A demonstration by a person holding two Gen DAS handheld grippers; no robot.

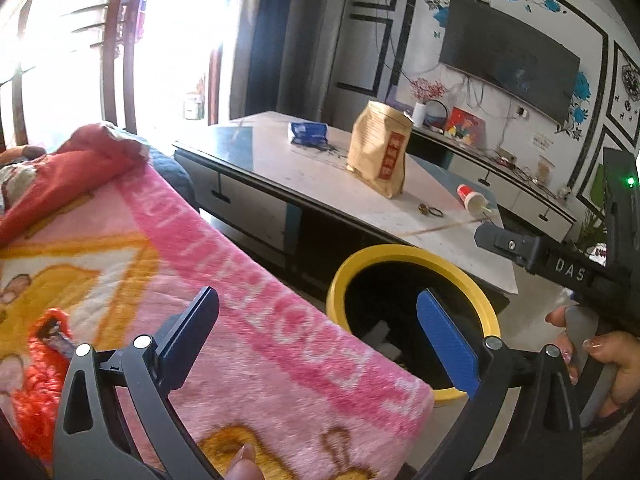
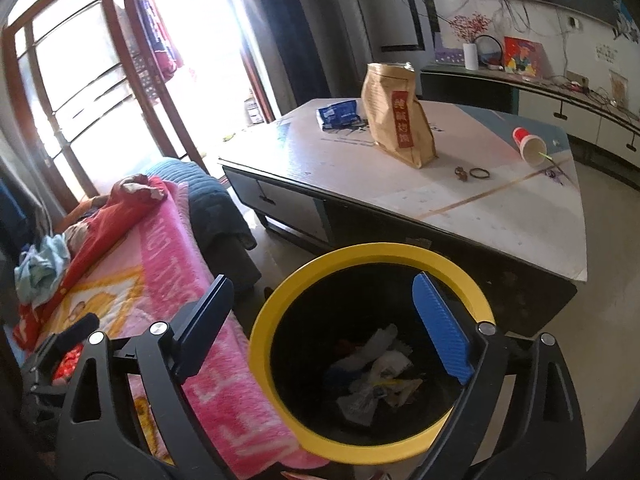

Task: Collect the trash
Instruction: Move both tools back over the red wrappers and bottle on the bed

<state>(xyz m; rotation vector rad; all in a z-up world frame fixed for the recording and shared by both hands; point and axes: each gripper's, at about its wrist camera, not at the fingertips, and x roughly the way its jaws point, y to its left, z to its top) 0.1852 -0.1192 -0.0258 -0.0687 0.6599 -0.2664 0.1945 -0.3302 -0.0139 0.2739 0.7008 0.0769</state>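
Your yellow-rimmed bin (image 2: 276, 344) stands on the floor between the pink blanket (image 2: 224, 364) on the left and the table (image 2: 500, 216) beyond it, with crumpled trash (image 2: 380, 380) lying at its bottom. Your right gripper (image 2: 324, 320) hangs over the bin mouth, fingers spread with nothing between them. Your left gripper (image 1: 318, 334) sits over the blanket edge, fingers spread and empty too. Farther off on the table, a brown paper bag (image 2: 396, 120) stands upright, and a tipped red cup (image 2: 530, 144) lies to the right.

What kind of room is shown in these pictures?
Most likely a home living room: a wall-mounted television, a low coffee table, and a sofa under a pink blanket.
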